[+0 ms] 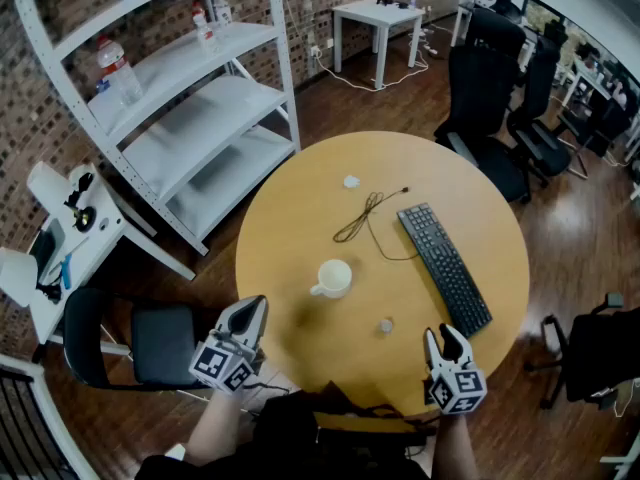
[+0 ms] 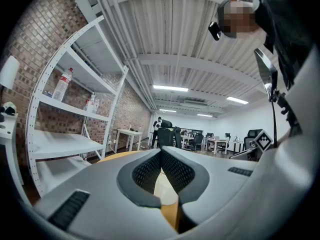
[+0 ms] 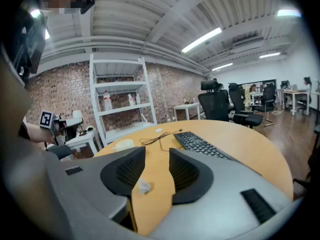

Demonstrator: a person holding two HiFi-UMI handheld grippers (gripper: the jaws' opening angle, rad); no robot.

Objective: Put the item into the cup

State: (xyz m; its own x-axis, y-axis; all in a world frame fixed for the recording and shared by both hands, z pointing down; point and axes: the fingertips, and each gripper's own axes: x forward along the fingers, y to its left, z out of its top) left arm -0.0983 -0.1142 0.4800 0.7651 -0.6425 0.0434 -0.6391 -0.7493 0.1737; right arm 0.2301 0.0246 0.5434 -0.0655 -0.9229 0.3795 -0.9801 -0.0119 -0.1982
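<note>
White cup (image 1: 334, 277) seemingly empty, small item (image 1: 386, 325) nearby on table (image 1: 300, 218); left fingers (image 2: 150, 171) together, right fingers (image 3: 186, 171) apart

Round light-wood counter (image 1: 290, 228). Black computer keyboard (image 1: 444, 267) on its right half. Thin black cable (image 1: 368, 211), loosely looped, just left of keyboard. White metal shelving unit (image 1: 190, 118), rear left, bearing clear plastic bottles (image 1: 117, 68). Black office chairs (image 1: 485, 98), rear right. Small white side table (image 1: 378, 16), far rear.

Smooth wood-look table (image 1: 290, 218), glazed-looking cup (image 1: 334, 278), matt plastic keyboard (image 1: 445, 268).
</note>
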